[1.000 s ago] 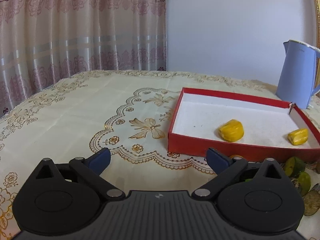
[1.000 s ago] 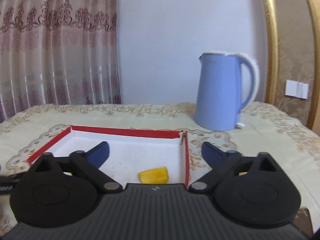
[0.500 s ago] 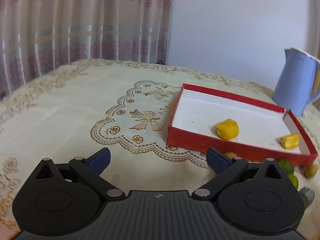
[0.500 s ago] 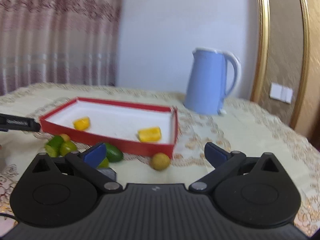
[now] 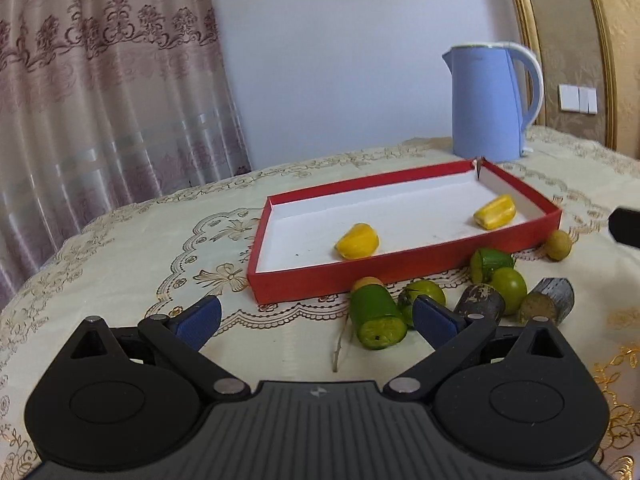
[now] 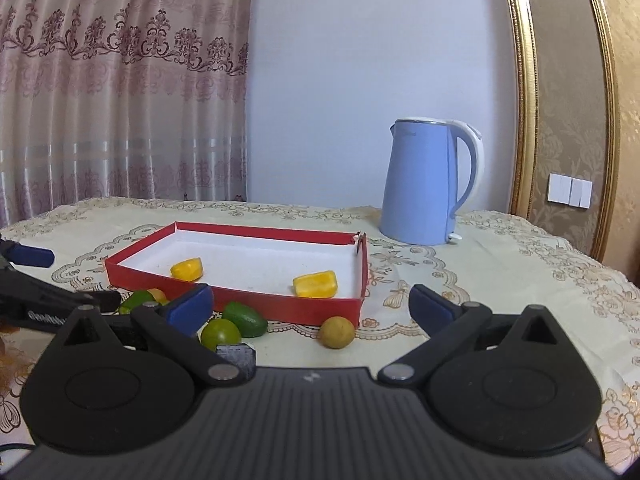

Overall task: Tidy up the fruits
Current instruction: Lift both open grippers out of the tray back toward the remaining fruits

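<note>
Both claws are spread wide w/ nothing between the fingers: left claw hangs over the tabletop just in front of the red box, right claw likewise, nearer the box's right corner. Two yellow pieces already lie inside the box, one towards the front wall, one by the right wall. The rest sit outside, along the box's front wall: a cut green piece closest to the left claw, a round green fruit, two dark stubby pieces beside it, and a small tan round fruit at the box's right front corner. Step in hand, prob.: pick the next fruit. Best bet, imo: left claw takes the cut green piece across its curved sides, not the flat ends, centred so it won't roll; right claw takes the tan one. Lift clear of the front wall before going in, and set down away from the yellow pieces.
</note>
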### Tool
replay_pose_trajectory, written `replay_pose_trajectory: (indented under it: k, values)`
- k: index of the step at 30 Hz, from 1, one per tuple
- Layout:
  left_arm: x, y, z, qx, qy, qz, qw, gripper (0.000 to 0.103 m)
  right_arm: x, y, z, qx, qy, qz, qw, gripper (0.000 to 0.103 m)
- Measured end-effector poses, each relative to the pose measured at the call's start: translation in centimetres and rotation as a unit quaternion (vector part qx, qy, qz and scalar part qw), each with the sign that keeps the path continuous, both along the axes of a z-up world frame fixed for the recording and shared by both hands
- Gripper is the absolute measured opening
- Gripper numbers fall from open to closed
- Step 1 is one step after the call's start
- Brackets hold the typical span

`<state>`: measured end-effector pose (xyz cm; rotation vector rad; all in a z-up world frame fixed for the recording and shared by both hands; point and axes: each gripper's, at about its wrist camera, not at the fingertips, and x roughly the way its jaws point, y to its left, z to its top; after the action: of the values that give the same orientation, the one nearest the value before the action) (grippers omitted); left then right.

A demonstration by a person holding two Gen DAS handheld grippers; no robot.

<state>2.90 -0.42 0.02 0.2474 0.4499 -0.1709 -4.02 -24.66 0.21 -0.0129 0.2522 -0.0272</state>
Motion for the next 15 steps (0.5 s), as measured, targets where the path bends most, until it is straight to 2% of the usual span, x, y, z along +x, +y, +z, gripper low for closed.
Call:
replay_pose_trajectory:
  k: [6,15]
  values:
    - [1.3,-0.6,-1.2,-0.008,0.047,0.006,0.9988,0.102,-0.1,0.4,-0.2,-0.007,0.000,0.005,1.000,0.103]
    - [2.8,-1.2,-1.7,0.014,0.068,0.021,0.9974,0.103,0.0,0.3,-0.5,-0.002,0.004,0.004,1.000,0.103]
